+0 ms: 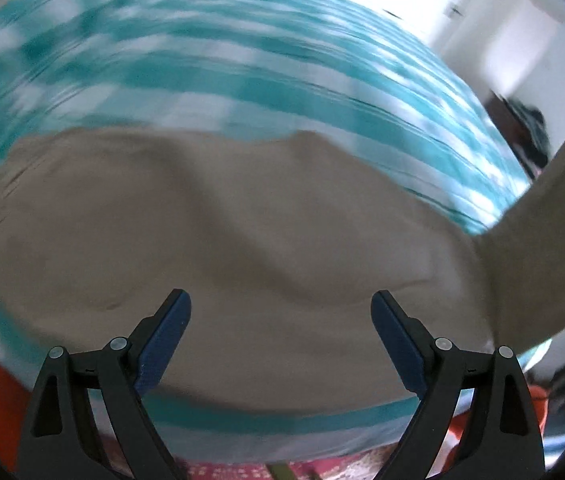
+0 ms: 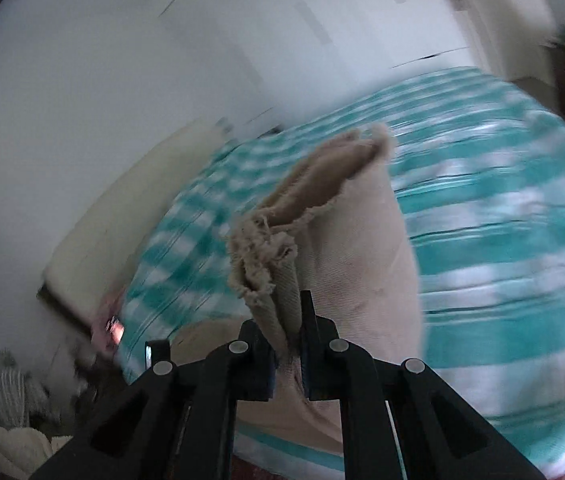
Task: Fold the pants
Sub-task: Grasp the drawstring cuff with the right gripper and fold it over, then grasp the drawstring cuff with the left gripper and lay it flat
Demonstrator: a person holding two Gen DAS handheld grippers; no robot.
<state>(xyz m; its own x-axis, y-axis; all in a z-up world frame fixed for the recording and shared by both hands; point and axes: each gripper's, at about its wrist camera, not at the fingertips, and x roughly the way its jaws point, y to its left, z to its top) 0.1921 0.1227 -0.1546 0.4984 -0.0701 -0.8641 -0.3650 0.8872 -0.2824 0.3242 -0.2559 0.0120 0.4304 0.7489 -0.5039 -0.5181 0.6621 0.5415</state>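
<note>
Beige pants point(image 1: 242, 240) lie spread on a bed with a teal and white checked cover point(image 1: 222, 60). My left gripper point(image 1: 280, 304) is open and empty, hovering just above the near part of the pants. One leg rises off the bed at the right of the left wrist view point(image 1: 554, 220). My right gripper point(image 2: 288, 320) is shut on the frayed hem end of the pants point(image 2: 302, 216) and holds it lifted above the bed; the leg hangs down beneath it. Both views are blurred by motion.
The bed cover point(image 2: 502, 220) fills most of the right wrist view. A white wall point(image 2: 122, 60) and a pale headboard or cushion point(image 2: 122, 216) lie at the left. Dark furniture point(image 1: 522, 128) stands beyond the bed's right edge. Red patterned fabric point(image 1: 242, 470) shows below the near edge.
</note>
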